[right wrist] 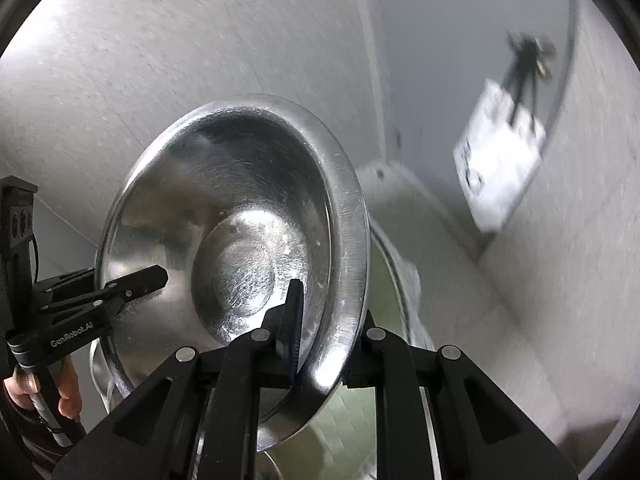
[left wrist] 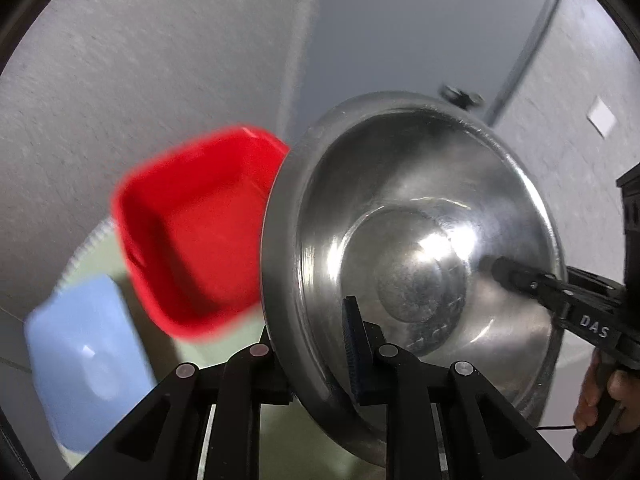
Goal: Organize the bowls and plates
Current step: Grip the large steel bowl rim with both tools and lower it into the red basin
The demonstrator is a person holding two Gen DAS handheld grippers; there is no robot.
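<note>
Left wrist view: left gripper (left wrist: 316, 344) clamped on the rim of the steel bowl (left wrist: 420, 248), one of its fingers (left wrist: 354, 344) pressed against the inside wall, the other hidden behind the outside of the rim. Bowl lifted and tilted, hollow side facing the camera. Opposite rim held by the right gripper (left wrist: 504, 270), entering from the right of the fingers, with a hand (left wrist: 600, 408) wrapped around its handle below. Beyond the fingers to the left, blurred: a red tub (left wrist: 192, 240) and a pale blue tub (left wrist: 84, 360), both below the bowl.

Right wrist view: right gripper (right wrist: 320, 340) likewise closed narrow on the bowl's (right wrist: 224, 208) near rim, one pad inside, the outer one hidden by the rim. Left gripper (right wrist: 132, 280) biting the far rim to the left of the fingers. Below the fingers, part of another shiny rim (right wrist: 394, 280), too blurred to identify further.

Judged as the carry stage of putting the bowl in its place. Best done by keeping both grips firm and both hands moving together, without twisting the rim between them. Smooth steel likely to slip under thin pads, so slow travel advised, with the bowl levelled before lowering and neither grip released until the base rests.
</note>
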